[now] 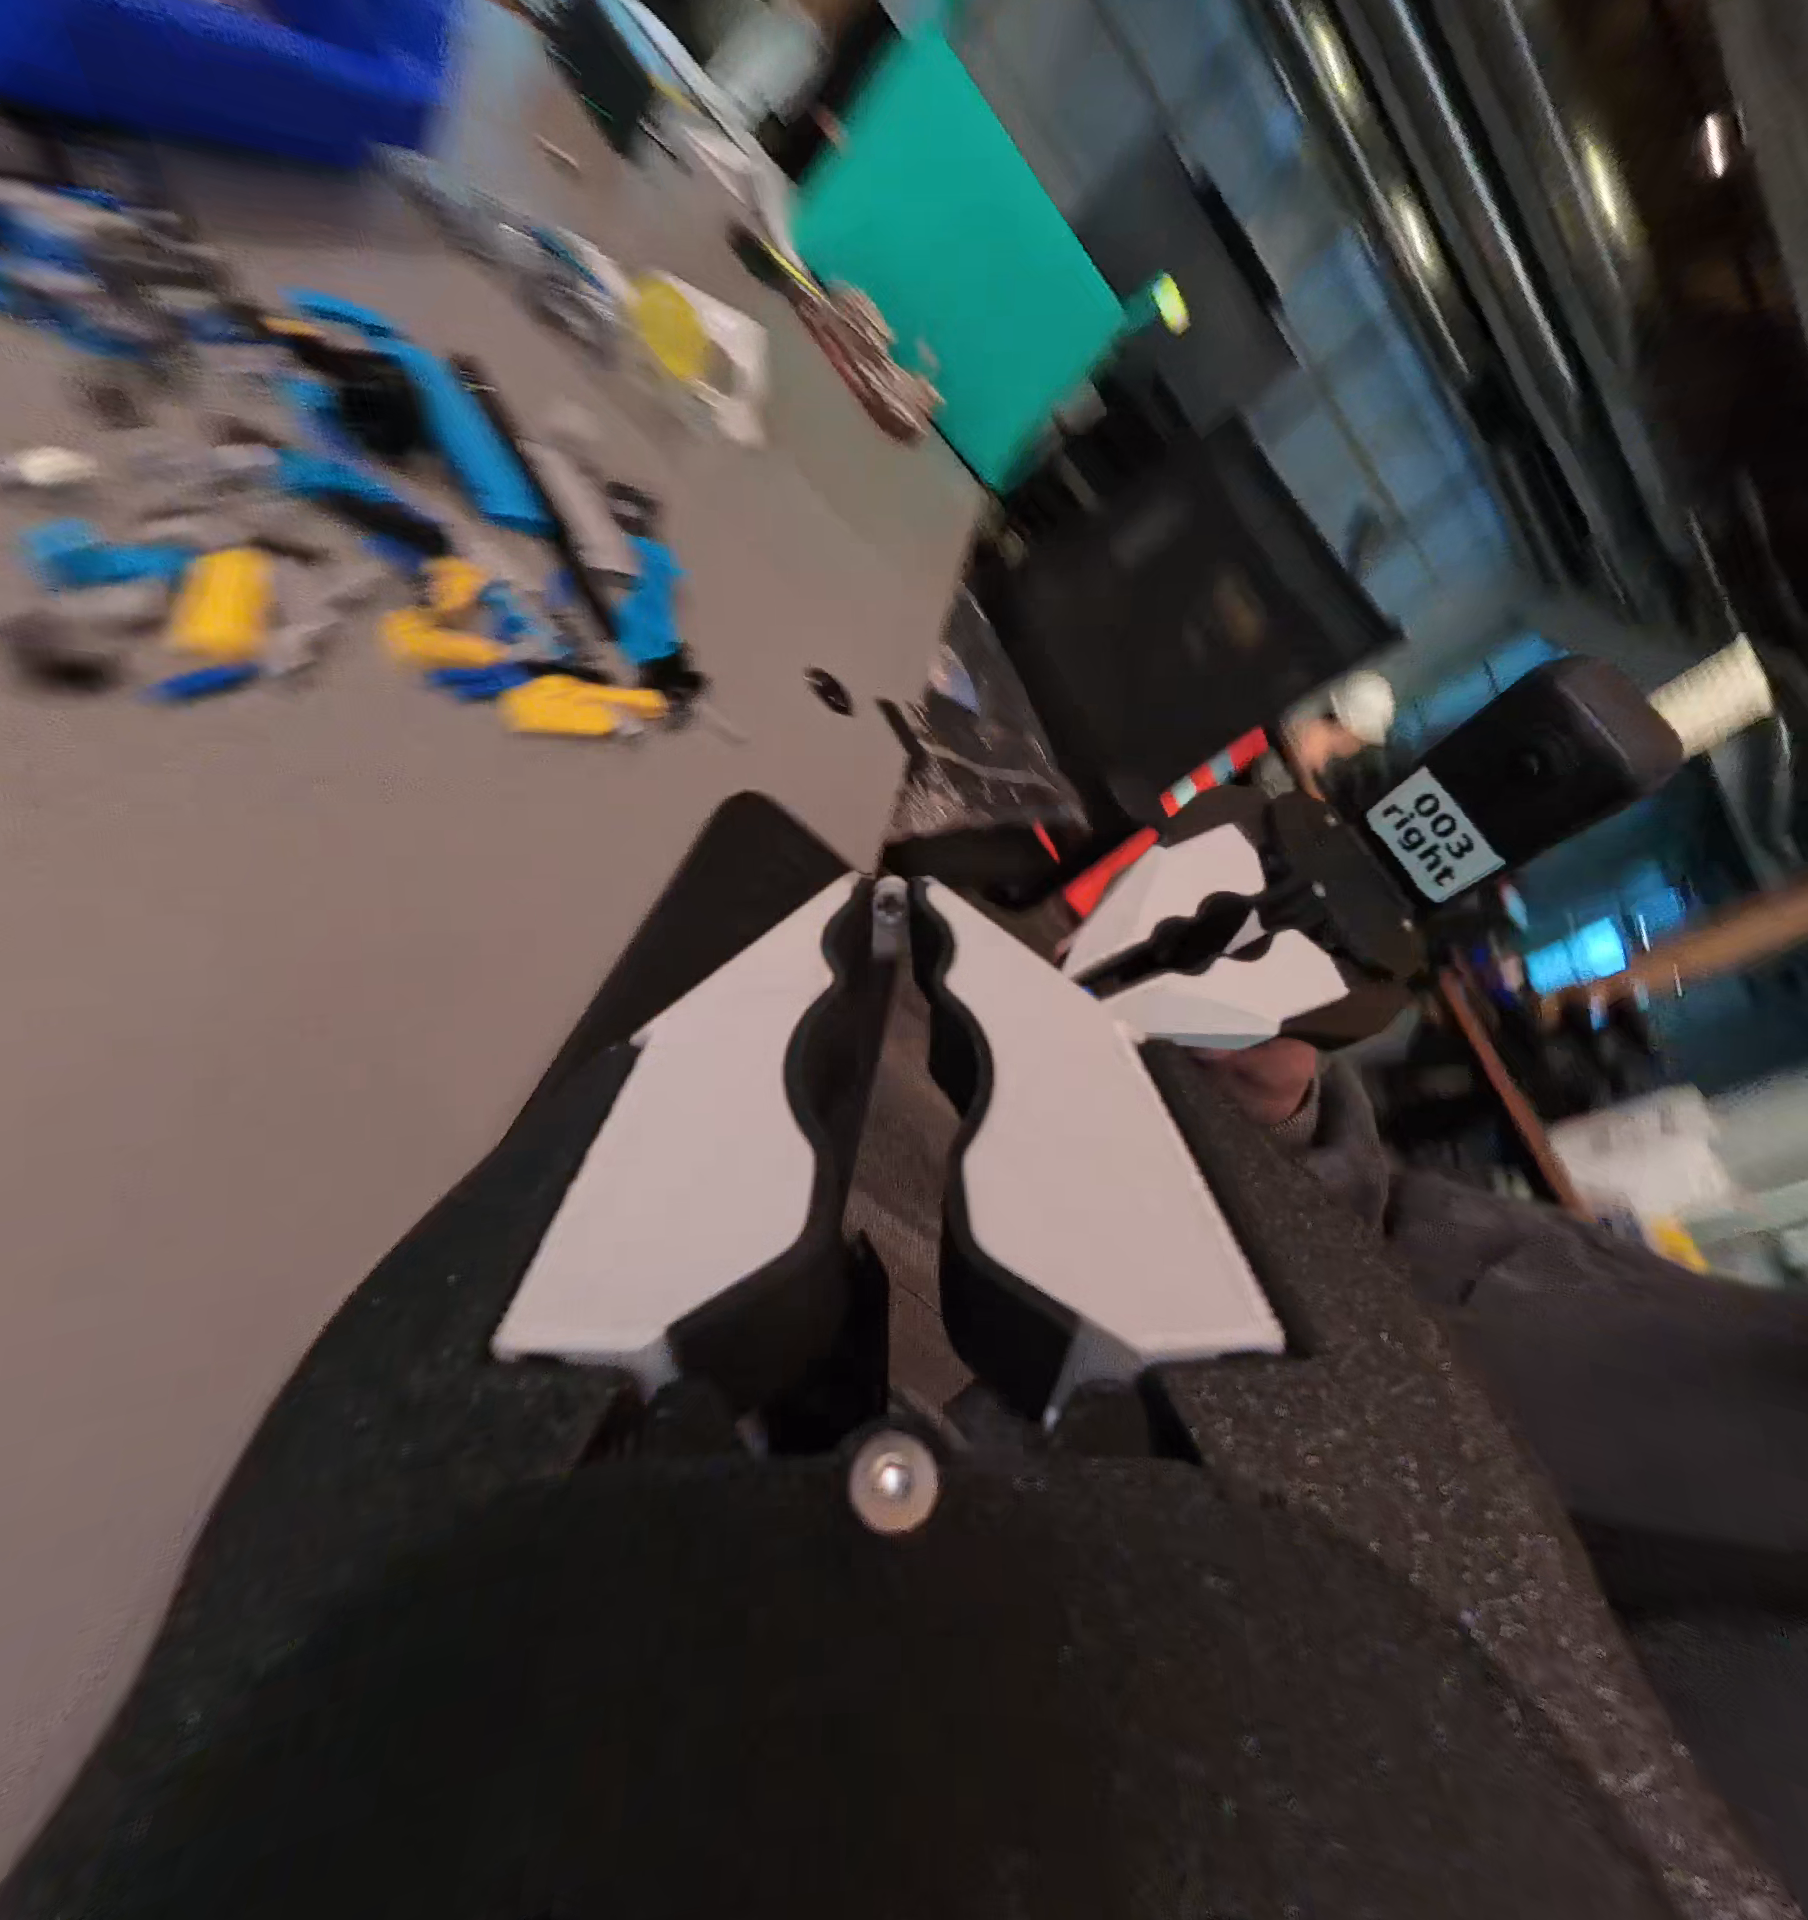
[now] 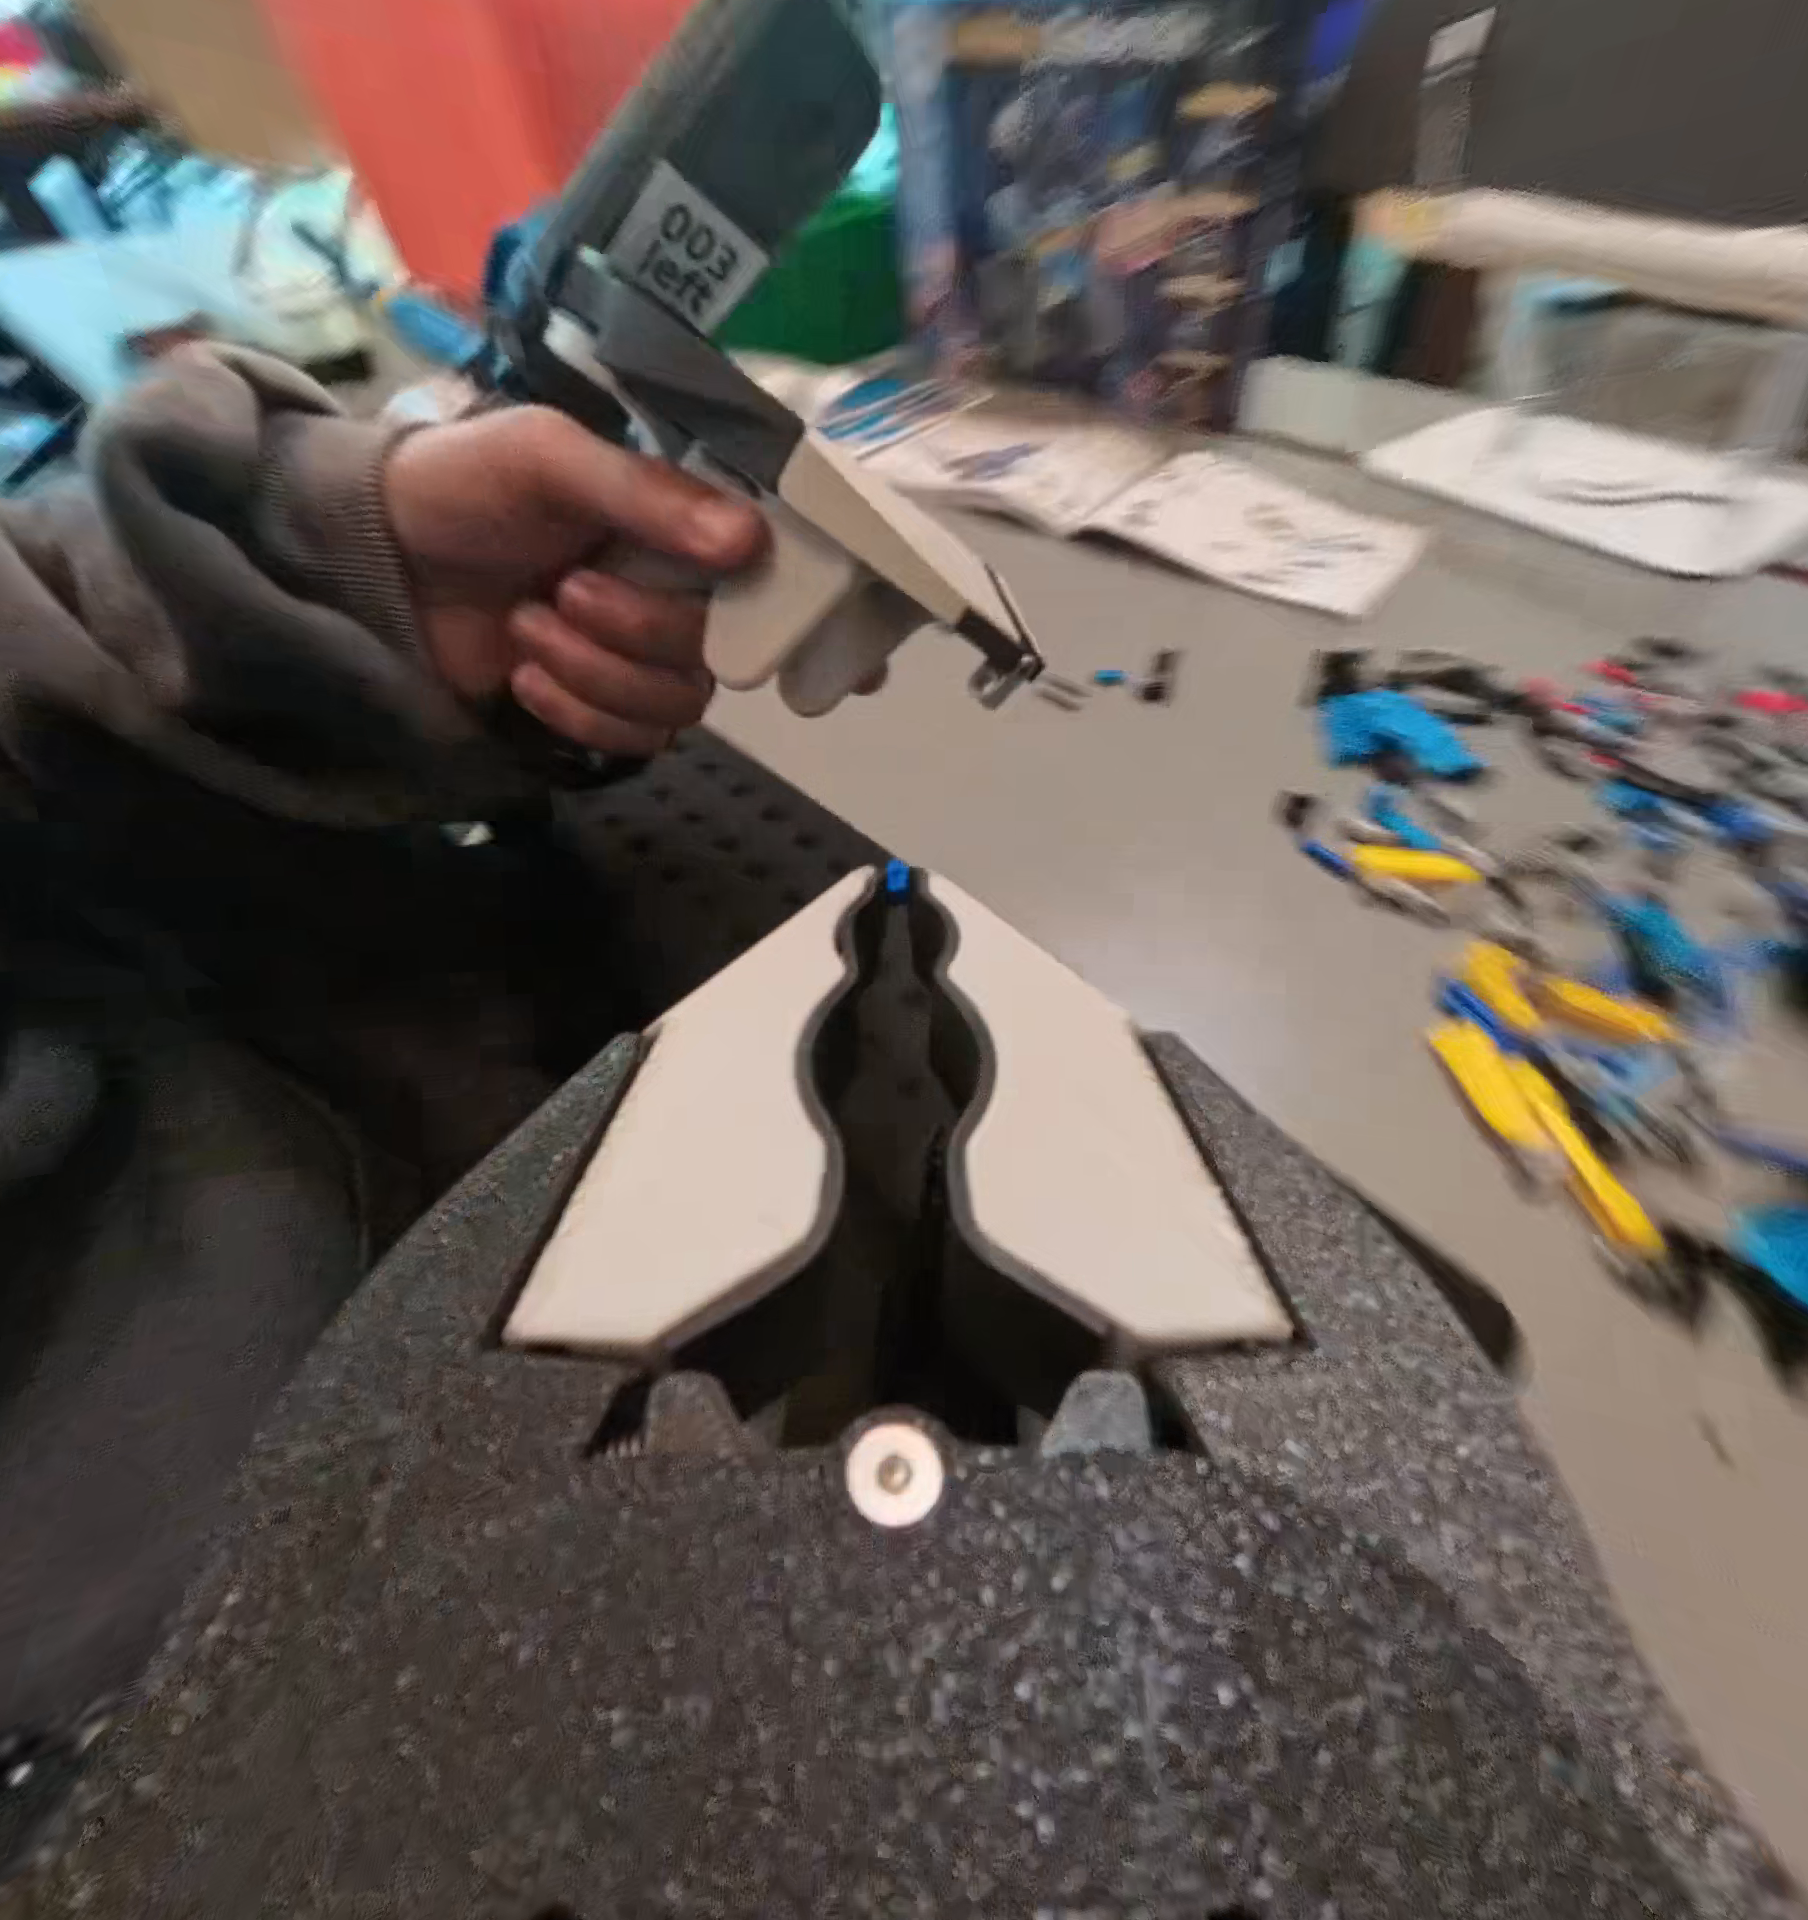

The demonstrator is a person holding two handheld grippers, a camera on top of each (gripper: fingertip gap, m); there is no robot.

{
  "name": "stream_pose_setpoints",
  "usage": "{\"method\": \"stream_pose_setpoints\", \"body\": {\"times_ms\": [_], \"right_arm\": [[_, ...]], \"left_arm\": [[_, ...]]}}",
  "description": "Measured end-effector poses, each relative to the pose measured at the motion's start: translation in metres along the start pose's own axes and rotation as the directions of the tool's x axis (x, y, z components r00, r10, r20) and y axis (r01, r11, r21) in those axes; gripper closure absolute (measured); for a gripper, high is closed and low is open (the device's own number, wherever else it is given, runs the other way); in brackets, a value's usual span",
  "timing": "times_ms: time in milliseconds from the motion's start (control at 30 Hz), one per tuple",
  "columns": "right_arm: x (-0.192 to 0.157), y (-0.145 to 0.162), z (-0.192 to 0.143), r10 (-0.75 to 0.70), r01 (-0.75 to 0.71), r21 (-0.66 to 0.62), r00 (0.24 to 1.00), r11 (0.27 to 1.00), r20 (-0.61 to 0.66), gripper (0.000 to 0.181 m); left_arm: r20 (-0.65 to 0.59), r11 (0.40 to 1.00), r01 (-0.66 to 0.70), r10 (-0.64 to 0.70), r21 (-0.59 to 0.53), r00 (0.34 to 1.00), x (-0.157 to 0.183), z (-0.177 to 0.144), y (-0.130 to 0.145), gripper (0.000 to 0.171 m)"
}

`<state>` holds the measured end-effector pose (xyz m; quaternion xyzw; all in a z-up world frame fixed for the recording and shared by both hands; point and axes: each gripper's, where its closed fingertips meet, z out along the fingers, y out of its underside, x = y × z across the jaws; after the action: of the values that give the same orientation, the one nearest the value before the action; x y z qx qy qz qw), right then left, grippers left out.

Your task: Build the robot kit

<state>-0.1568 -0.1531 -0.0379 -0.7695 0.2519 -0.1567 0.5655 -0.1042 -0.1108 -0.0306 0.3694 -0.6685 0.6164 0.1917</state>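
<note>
My left gripper point(image 1: 889, 891) is shut on a small grey part point(image 1: 887, 920) pinched at its fingertips, above the near edge of the grey table point(image 1: 360, 987). In the right wrist view a hand point(image 2: 557, 561) holds the left gripper point(image 2: 1019, 660) over the table, with the grey part point(image 2: 995, 688) hanging from its tip. My right gripper point(image 2: 895, 899) is shut on a tiny blue part point(image 2: 895, 879) at its fingertips. It also shows in the left wrist view point(image 1: 1087, 975), close to the right of the left gripper's tips. The two grippers are apart.
A blurred pile of blue, yellow and black toy parts point(image 2: 1565, 935) lies on the table, also in the left wrist view point(image 1: 412, 540). A blue bin point(image 1: 204, 73), a green board point(image 1: 952, 270), a toy box point(image 2: 1087, 187) and paper sheets point(image 2: 1191, 509) stand farther back. A black dotted plate point(image 2: 702, 821) lies near me. Some 7 centimetres of space lies between my two pairs of fingers.
</note>
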Motion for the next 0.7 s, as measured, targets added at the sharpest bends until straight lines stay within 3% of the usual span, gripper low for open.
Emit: {"method": "stream_pose_setpoints", "body": {"times_ms": [67,167,300,467,700], "right_arm": [[-0.022,-0.007,0.054,-0.024,0.034,-0.074,0.989,0.997,0.144,0.177],[-0.054,-0.014,0.123,-0.064,0.091,-0.105,0.969,0.99,0.24,0.177],[-0.077,-0.011,0.181,-0.147,0.185,-0.149,0.96,0.971,0.236,0.177],[-0.082,-0.004,0.218,-0.199,0.238,-0.176,0.956,0.955,0.213,0.177],[-0.078,-0.008,0.227,-0.222,0.257,-0.198,0.957,0.946,0.185,0.177]], "left_arm": [[0.087,0.989,0.088,-0.099,0.117,0.991,-0.023,-0.049,0.006,0.166],[0.171,0.957,0.154,-0.2,0.246,0.965,-0.051,-0.101,0.015,0.166],[0.303,0.955,0.158,-0.233,0.25,0.924,-0.086,-0.137,0.032,0.166],[0.269,0.945,0.226,-0.287,0.236,0.92,-0.098,-0.15,0.03,0.166],[0.264,0.927,0.258,-0.33,0.271,0.907,-0.107,-0.156,0.027,0.167]]}}
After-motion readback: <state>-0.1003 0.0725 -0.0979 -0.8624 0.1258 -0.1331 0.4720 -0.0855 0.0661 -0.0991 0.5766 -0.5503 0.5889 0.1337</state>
